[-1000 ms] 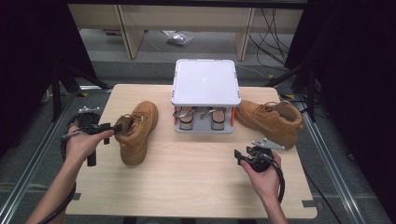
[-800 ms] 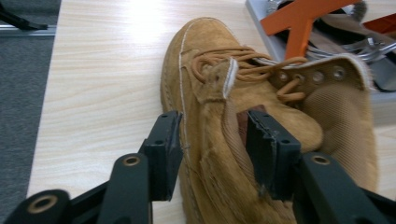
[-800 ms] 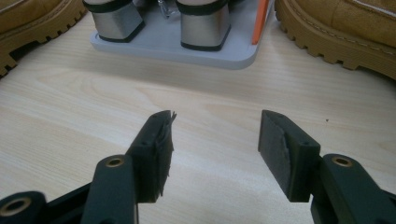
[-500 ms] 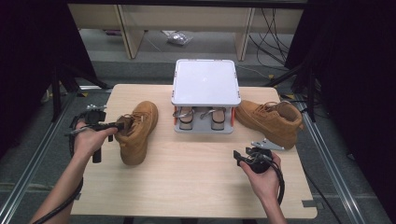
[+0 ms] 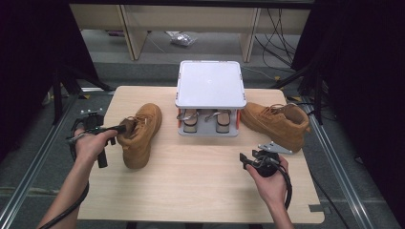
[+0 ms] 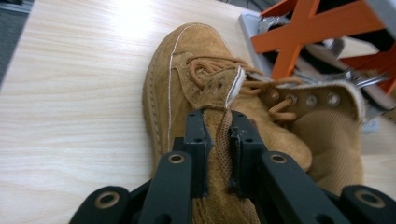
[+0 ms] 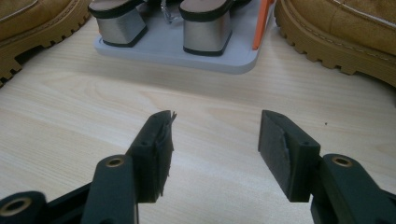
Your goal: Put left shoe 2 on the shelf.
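Seen from above: a pale wooden table [image 5: 200, 171] with a person's two forearms reaching in from the near edge, one hand-held gripper in each hand.

At the left, a tan suede lace-up boot [image 5: 138, 134] lying on the table, toe toward the near edge, ankle opening toward the far side. Left hand-held gripper [image 5: 122, 129] held level at the boot's collar, jaws having just been closing, now pinching the boot's tongue [image 6: 219, 154] with a brown lace caught alongside it. In the left gripper view, both black pads pressed against that suede strip, the boot's toe beyond them and the eyelet flap folded open to the right.

At the middle of the far side, a small grey rack [image 5: 210, 95] with a flat white top and orange struts, a pair of block-heeled shoes [image 5: 204, 119] tucked on its lower shelf.

To the right of the rack, a second tan boot [image 5: 277, 123] resting on its sole, toe toward the rack.

Right hand-held gripper [image 5: 244, 160] held just above the table near the right front, well apart from both boots, pointing toward the rack, jaws spread wide with bare wood between them.
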`<action>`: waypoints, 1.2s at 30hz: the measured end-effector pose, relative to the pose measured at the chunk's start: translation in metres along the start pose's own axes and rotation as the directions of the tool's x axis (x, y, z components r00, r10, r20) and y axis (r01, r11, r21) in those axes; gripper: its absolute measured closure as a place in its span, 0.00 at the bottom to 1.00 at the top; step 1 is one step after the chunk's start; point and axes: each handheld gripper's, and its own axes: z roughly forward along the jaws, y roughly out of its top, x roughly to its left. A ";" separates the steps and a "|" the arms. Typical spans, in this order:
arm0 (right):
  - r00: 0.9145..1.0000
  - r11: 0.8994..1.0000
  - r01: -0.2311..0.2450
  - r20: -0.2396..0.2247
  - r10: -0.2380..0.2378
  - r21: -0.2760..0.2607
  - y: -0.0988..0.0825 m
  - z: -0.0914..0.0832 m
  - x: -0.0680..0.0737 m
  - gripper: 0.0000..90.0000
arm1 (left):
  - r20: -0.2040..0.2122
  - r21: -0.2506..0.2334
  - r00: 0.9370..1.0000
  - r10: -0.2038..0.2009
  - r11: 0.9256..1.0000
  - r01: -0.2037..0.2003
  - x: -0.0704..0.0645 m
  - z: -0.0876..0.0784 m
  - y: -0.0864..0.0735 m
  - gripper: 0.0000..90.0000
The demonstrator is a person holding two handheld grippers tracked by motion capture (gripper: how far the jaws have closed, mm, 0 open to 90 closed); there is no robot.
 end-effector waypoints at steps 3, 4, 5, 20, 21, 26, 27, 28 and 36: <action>1.000 1.000 0.003 0.005 -0.003 -0.001 -0.001 0.001 0.000 0.51 | 0.017 -0.020 1.000 -0.026 0.999 0.027 0.000 0.000 -0.001 0.88; 1.000 1.000 0.001 0.004 -0.001 -0.002 -0.001 0.001 0.000 0.51 | 0.017 -0.013 0.999 -0.029 0.999 0.029 0.000 0.000 -0.001 0.88; 1.000 1.000 0.002 0.005 -0.002 -0.002 -0.001 0.001 0.000 0.51 | 0.026 -0.020 0.999 -0.036 0.999 0.037 0.001 0.000 -0.001 0.88; 1.000 1.000 0.003 0.020 -0.002 -0.020 0.000 -0.003 -0.004 0.51 | 0.098 -0.077 0.984 -0.147 0.985 0.155 0.002 -0.002 0.001 0.89; 1.000 1.000 -0.003 0.009 0.003 -0.018 0.000 -0.003 -0.004 0.51 | 0.102 -0.080 0.984 -0.147 0.985 0.155 0.001 -0.002 0.002 0.89; 1.000 1.000 -0.003 0.015 0.004 -0.018 0.000 -0.003 -0.003 0.51 | 0.123 -0.089 0.981 -0.153 0.982 0.164 0.003 -0.002 0.002 0.90; 1.000 1.000 -0.006 0.010 0.006 -0.019 0.000 -0.003 -0.004 0.51 | 0.117 -0.088 0.980 -0.159 0.982 0.170 0.001 -0.003 0.002 0.90; 1.000 1.000 -0.004 0.011 0.005 -0.020 0.000 -0.003 -0.004 0.51 | 0.114 -0.085 0.981 -0.154 0.983 0.164 0.001 -0.003 0.003 0.90; 1.000 1.000 -0.001 0.011 0.001 -0.024 0.000 -0.002 -0.004 0.51 | 0.131 -0.101 0.982 -0.135 0.984 0.149 0.000 -0.005 0.005 0.90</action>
